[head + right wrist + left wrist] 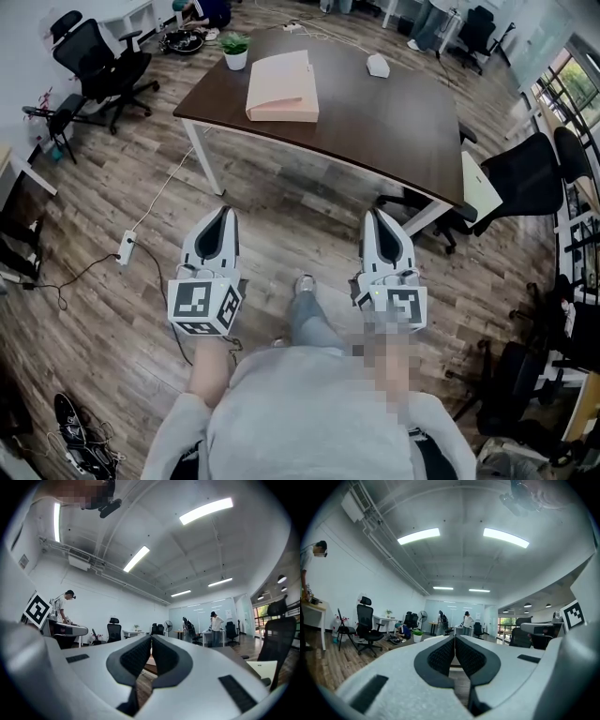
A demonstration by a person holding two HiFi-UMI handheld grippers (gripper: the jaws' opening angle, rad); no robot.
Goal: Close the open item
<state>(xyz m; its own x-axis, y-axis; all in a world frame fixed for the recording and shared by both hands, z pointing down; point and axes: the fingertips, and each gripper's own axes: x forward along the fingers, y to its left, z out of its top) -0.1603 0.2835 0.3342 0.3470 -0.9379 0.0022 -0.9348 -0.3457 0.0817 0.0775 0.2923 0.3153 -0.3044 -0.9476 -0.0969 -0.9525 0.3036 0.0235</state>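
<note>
A grey-clad torso is seen from above, nearest the camera, with a gripper held out in each hand. The left gripper (223, 217) and the right gripper (377, 217) are pointed forward, side by side and well apart, over bare wooden floor (281, 211). In each gripper's own view the ribbed pads are pressed together with nothing between them, so both tools are closed and empty. This is judged a carrying posture for the approach rather than a working one.

Beyond the tips, an open strip of floor is left before the dark table (375, 127). A white power strip (126, 247) with its cable is laid on the floor to the left of that path, clear of the feet.

The task's thing is taken to be the peach-coloured box (281, 86), placed on the far left part of the tabletop, well apart from both grippers. Whether it stands open cannot be told from here. A small potted plant (235, 49) is set just behind it near the table's far edge. A white object (378, 65) lies to its right, apart from it.

Bare tabletop is left on the box's near and right sides, giving room for jaws to be brought in. One black office chair (525, 178) is parked at the table's right end and another (98, 61) far off to the left, so the straight approach is judged the free one.
</note>
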